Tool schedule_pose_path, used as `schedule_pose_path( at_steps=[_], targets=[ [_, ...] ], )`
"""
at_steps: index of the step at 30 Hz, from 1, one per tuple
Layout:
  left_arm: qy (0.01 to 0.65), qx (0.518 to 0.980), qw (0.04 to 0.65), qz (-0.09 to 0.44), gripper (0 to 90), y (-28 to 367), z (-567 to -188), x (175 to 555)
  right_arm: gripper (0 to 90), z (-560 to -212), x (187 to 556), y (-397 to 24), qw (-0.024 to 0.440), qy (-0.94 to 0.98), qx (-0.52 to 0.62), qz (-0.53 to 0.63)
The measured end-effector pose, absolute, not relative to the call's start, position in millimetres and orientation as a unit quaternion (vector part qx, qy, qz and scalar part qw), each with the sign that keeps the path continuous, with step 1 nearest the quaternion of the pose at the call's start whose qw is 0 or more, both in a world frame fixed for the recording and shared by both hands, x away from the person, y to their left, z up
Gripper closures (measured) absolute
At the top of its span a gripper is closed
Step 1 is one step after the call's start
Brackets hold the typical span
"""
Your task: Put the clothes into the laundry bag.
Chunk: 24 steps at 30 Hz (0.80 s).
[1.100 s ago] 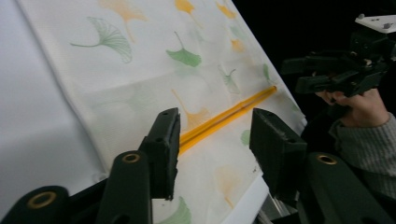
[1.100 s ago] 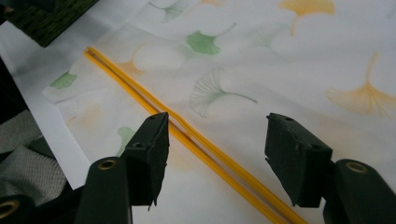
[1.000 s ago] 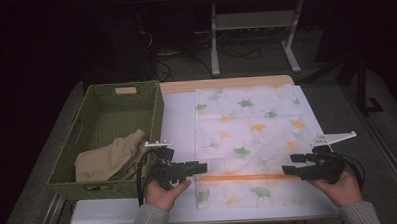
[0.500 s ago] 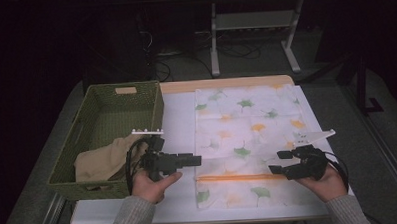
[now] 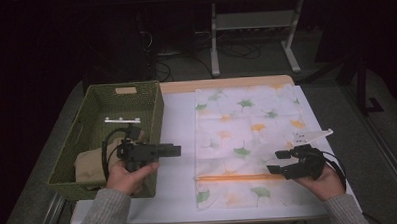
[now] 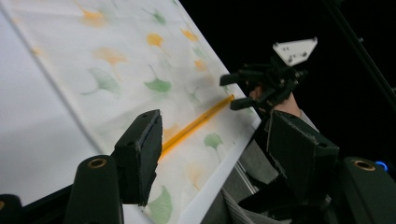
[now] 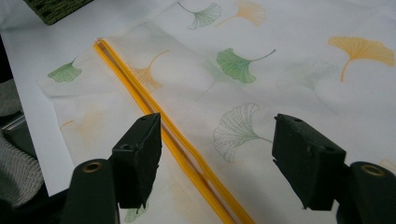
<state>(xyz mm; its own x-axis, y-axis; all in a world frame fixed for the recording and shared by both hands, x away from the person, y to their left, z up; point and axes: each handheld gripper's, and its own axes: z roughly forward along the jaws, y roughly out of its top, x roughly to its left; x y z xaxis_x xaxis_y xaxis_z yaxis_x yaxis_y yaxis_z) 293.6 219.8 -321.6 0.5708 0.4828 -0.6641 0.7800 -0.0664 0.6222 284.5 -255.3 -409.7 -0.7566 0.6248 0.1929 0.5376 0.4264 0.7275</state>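
High view: laundry bag (image 5: pixel 247 140) flat on table (image 5: pixel 179 122); left gripper (image 5: pixel 175 151) raised beside basket (image 5: pixel 94 126), right gripper (image 5: pixel 274 161) over orange zipper (image 5: pixel 239 177). Left gripper view: jaws just opened wide, nothing between. Right gripper view: jaws wide, empty, above zipper.

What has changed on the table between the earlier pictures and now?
The left tool has let go of the white leaf-print zip bag, its jaws just opening, and drawn back leftward to the green woven basket. The right tool, open, edged slightly left. The bag and the beige cloth stayed put.
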Motion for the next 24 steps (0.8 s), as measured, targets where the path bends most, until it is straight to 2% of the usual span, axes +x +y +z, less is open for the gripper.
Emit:
schedule_pose_path(
  at_steps=[13, 24],
  targets=[
    [0.468, 0.691, 0.537, -0.121, 27.0, 276.1, -309.9, 292.8, 33.5, -412.8, 288.3, -252.6, 0.049, 0.852, 0.335, 0.399],
    [0.501, 0.689, 0.514, -0.101, 27.2, 318.2, -313.8, 299.8, 33.0, -414.4, 290.8, -252.2, 0.049, 0.856, 0.332, 0.394]
  ],
)
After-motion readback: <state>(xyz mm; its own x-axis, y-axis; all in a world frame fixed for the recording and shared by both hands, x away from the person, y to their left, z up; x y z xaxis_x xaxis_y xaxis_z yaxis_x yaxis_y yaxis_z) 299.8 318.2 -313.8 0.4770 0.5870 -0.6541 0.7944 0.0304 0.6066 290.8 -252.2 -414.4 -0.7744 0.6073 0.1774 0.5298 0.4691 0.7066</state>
